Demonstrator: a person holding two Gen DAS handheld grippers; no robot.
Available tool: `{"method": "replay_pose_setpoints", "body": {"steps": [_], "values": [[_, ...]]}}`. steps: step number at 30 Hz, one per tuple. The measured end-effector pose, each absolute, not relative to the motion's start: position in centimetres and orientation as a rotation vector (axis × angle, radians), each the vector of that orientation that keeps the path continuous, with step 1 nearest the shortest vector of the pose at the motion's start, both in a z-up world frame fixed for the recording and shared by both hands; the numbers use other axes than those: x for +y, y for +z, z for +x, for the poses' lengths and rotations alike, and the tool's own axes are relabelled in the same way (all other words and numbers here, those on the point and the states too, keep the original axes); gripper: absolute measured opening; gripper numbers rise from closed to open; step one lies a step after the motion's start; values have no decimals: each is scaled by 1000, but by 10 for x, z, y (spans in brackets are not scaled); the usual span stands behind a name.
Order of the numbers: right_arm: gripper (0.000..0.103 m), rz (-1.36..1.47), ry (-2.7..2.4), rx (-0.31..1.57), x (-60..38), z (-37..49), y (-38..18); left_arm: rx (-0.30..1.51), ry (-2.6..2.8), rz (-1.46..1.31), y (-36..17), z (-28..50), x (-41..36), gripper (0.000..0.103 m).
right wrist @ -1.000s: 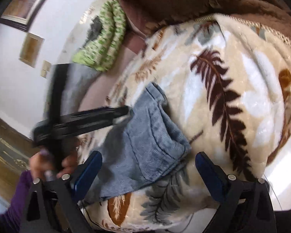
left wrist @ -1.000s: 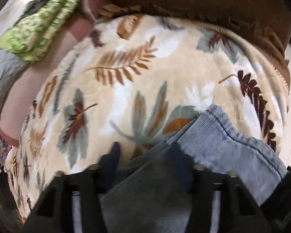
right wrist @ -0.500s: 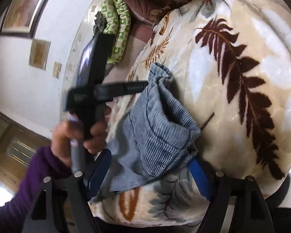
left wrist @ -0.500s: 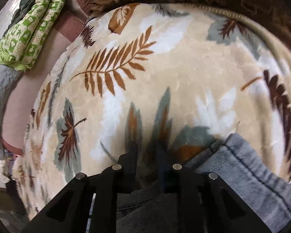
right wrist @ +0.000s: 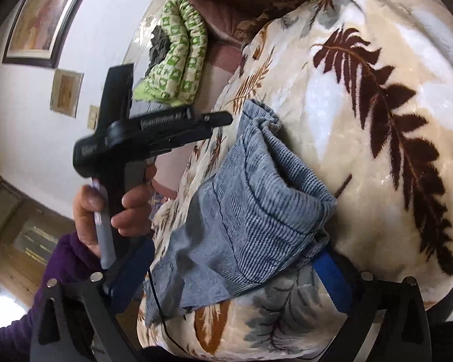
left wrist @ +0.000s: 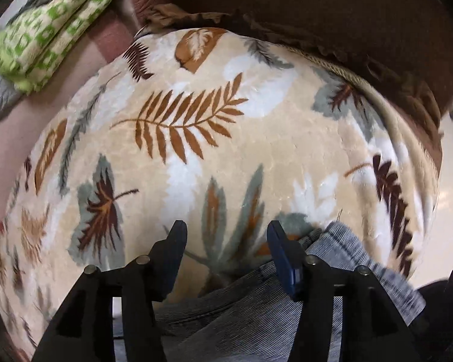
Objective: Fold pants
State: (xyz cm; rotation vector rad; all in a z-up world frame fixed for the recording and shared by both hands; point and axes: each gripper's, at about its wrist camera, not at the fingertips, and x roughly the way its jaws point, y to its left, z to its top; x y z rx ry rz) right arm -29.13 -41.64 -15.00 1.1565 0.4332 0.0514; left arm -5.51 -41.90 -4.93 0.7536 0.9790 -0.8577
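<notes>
Pants: grey-blue corduroy, bunched in a loose heap near my edge of the leaf-print blanket; not flat, no clean fold showing yet.
Left tongs: jaws have just been opening; they stand partly apart over bare blanket, nothing between them. Waist edge of the pants lies just beside and under the right-hand finger. I read this as a let-go after laying that edge down.
Right tongs: jaws have just been opening to full width, straddling the near end of the heap; pads not pressing cloth, likely set to take a fresh bite.
Left hand: around its handle, purple sleeve, held above the cloth.
Surroundings: green patterned bedding well apart, no obstruction.
Next, my guess: spread the heap flat before folding.
</notes>
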Motion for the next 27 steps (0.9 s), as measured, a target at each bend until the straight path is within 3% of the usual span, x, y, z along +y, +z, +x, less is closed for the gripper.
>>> {"method": "replay_pose_setpoints", "body": {"steps": [9, 12, 14, 15, 16, 17, 18, 21, 23, 27], "values": [[102, 1192, 114, 428, -428, -302, -154, 1007, -935, 870, -77, -61, -429, 57], [98, 1224, 98, 403, -433, -304, -155, 994, -958, 887, -81, -64, -432, 55], [86, 1216, 68, 388, -435, -307, -155, 992, -974, 890, -82, -64, -433, 49], [81, 1205, 57, 386, -436, -307, -154, 996, -986, 884, -83, -65, -433, 42], [69, 1193, 46, 388, -437, -307, -154, 1001, -1000, 877, -82, -65, -433, 38], [49, 1185, 44, 392, -437, -304, -154, 996, -1006, 882, -83, -67, -433, 31], [40, 1189, 52, 405, -438, -301, -156, 987, -1001, 893, -84, -69, -434, 24], [32, 1183, 63, 401, -435, -297, -153, 949, -986, 909, -84, -80, -434, 8], [26, 1102, 68, 392, -427, -295, -139, 917, -976, 907, -82, -84, -433, 8], [25, 940, 73, 376, -406, -291, -112, 901, -956, 850, -70, -77, -417, 7]]}}
